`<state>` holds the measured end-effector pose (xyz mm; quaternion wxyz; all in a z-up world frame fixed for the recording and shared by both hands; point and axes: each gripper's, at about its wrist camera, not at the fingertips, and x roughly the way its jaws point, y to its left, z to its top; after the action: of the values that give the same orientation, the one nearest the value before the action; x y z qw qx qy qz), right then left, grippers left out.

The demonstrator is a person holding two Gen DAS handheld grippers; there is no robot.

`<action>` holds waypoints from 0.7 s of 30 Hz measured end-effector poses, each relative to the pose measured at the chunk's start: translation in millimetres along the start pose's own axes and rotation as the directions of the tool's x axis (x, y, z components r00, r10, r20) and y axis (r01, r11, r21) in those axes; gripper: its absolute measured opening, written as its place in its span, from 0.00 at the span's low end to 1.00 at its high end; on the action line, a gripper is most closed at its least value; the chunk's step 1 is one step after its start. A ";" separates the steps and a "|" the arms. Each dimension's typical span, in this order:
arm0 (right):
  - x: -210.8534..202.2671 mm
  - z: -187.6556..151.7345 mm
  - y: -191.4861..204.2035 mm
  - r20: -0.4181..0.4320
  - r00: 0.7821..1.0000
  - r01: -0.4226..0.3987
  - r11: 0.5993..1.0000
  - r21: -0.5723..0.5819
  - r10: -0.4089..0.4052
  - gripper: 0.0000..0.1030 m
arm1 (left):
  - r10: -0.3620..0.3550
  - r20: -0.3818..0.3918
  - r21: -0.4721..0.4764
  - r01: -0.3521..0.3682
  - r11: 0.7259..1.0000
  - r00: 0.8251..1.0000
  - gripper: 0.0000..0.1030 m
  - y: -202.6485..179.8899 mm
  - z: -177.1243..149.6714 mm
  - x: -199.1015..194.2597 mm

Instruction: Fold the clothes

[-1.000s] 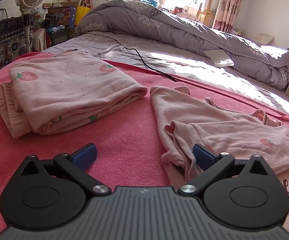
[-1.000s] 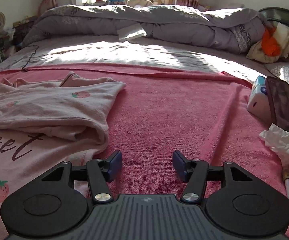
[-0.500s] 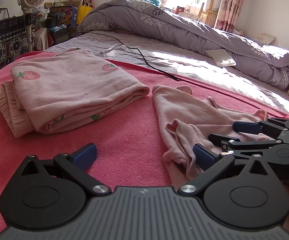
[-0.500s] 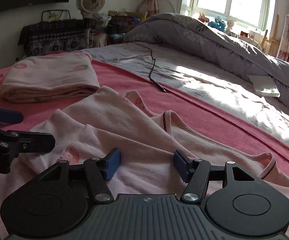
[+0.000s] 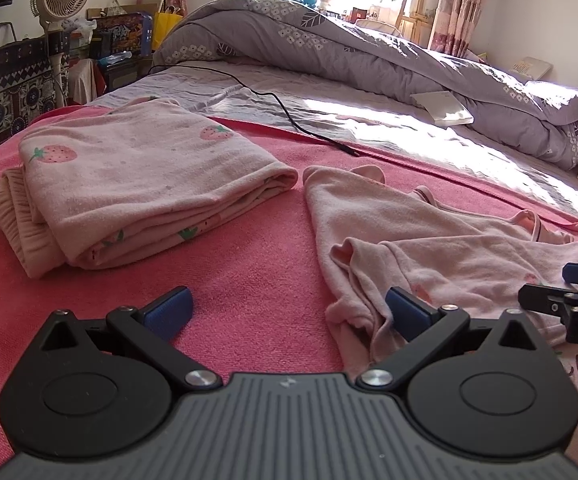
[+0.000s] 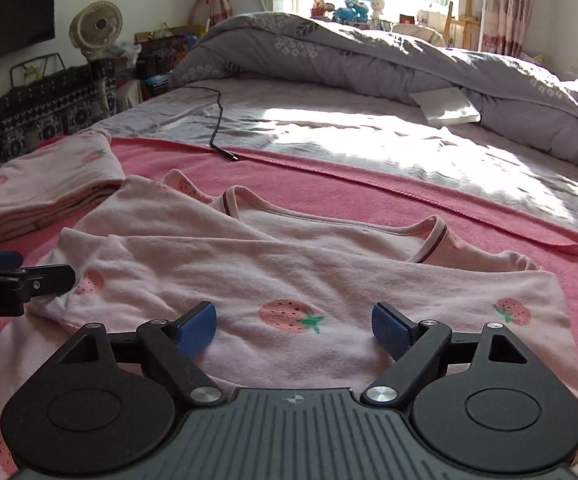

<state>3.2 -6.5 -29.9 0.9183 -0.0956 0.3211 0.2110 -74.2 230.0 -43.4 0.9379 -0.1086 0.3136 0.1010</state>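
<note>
Soft, light, limp top (image 6: 289, 264) lying rumpled on the bed's pink blanket (image 5: 249, 280), beside 1 folded piece (image 5: 137, 192). Best pinched at hem or sleeve edges. Long axis probably left-right, neckline toward the window. Left claw (image 5: 285, 312) spread, empty. Right claw (image 6: 293, 330) opening over the fabric, gripping nothing.

The right gripper (image 6: 293, 330), fingers (image 6: 195, 330) opening, hovers over the crumpled pink shirt (image 6: 289, 276).

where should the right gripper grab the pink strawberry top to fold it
Grip the top at its near right corner of the hem, coming in low from the right. There the edge lies flat and free on the pink blanket. The right gripper, its jaws opening, hovers over the middle.
</note>
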 end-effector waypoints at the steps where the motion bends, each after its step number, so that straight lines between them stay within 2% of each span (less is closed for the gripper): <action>1: -3.7 -4.9 -3.3 -0.001 0.999 0.041 0.999 -0.032 -0.041 0.83 | 0.000 0.000 0.001 0.000 1.000 1.000 1.00 0.4 -0.2 0.0; 2: -7.0 -10.1 -7.4 -0.002 0.997 0.080 0.995 -0.059 -0.080 0.84 | 0.000 0.000 0.001 0.000 1.000 1.000 1.00 0.5 -0.2 0.1; 5: -3.3 -33.0 -46.2 -0.021 0.994 0.109 0.993 0.044 -0.108 0.95 | 0.002 -0.001 0.004 -0.002 1.000 1.000 1.00 0.2 -0.3 0.0; 7: -4.5 -33.5 -67.8 -0.039 0.999 0.039 0.985 0.170 -0.032 0.91 | 0.003 -0.001 0.006 -0.003 1.000 1.000 1.00 0.2 -0.2 -0.3; 10: -21.3 -31.0 -68.0 -0.035 0.995 0.092 0.988 0.127 -0.088 0.88 | 0.002 -0.002 0.004 -0.002 1.000 1.000 1.00 0.6 -0.4 0.2; 12: -35.9 -40.9 -80.6 -0.017 0.987 0.163 0.978 0.128 -0.162 0.89 | 0.003 -0.003 0.006 -0.003 1.000 1.000 1.00 0.2 -0.5 0.5; 13: -37.5 -49.4 -92.1 -0.026 0.976 0.218 0.968 0.128 -0.216 0.90 | 0.003 -0.003 0.006 -0.003 1.000 1.000 1.00 0.2 -0.6 0.5; 15: -36.9 -68.0 -124.6 -0.040 0.971 0.237 0.954 0.185 -0.234 0.98 | 0.002 -0.004 0.007 -0.002 1.000 1.000 1.00 0.2 -0.5 0.9; 17: -50.3 -74.2 -155.8 -0.038 0.990 0.139 0.915 0.379 -0.135 0.92 | -0.002 -0.004 0.002 0.002 1.000 1.000 1.00 1.4 0.0 1.5; 19: -72.6 -82.8 -158.0 -0.010 0.973 0.220 0.912 0.346 -0.231 0.91 | -0.020 0.011 -0.015 0.021 1.000 1.000 1.00 5.1 -0.6 -1.4; 20: -85.9 -92.7 -153.6 0.002 0.958 0.274 0.917 0.291 -0.287 0.91 | -0.039 0.020 -0.037 0.040 0.999 0.999 1.00 9.1 -0.8 -3.4; 21: -98.7 -103.6 -149.5 0.018 0.957 0.275 0.926 0.257 -0.289 0.91 | -0.057 0.025 -0.063 0.058 0.996 0.998 0.99 14.0 -0.6 -5.8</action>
<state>-56.2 -204.4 -42.1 0.9523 -0.0175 0.3026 0.0367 -82.7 242.5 -42.3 0.9401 -0.1463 0.2960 0.0852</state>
